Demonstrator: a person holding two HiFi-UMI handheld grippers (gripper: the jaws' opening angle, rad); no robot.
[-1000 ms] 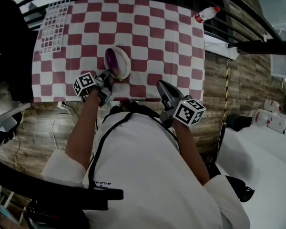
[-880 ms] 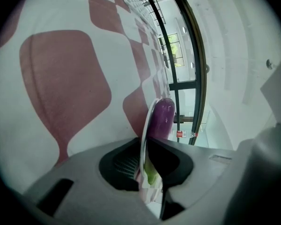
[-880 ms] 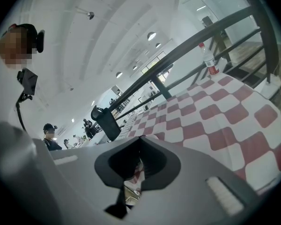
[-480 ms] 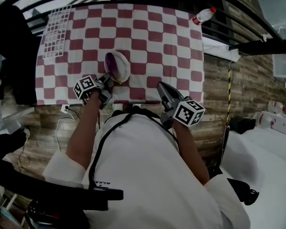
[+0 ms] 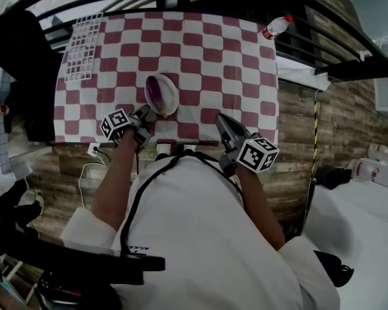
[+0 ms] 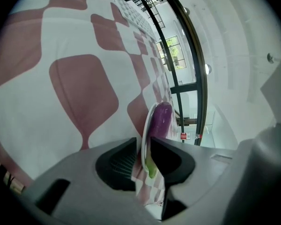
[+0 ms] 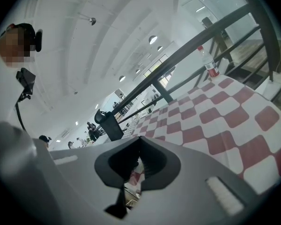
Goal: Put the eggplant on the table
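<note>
Eggplant (image 5: 154, 90): purple, lying on a white plate (image 5: 169, 99) on the red-and-white checked table (image 5: 233, 63), near its front edge. Left gripper (image 5: 145, 112): jaws closed on the plate's near rim. Right gripper (image 5: 218, 117): jaws together, empty, over the table's front edge, apart from the plate. Bottle (image 5: 276, 25): far right corner. White grid rack (image 5: 84, 47): far left.

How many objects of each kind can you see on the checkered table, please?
Eggplant: 1
Plate: 1
Wire rack: 1
Bottle: 1
Total: 4
</note>
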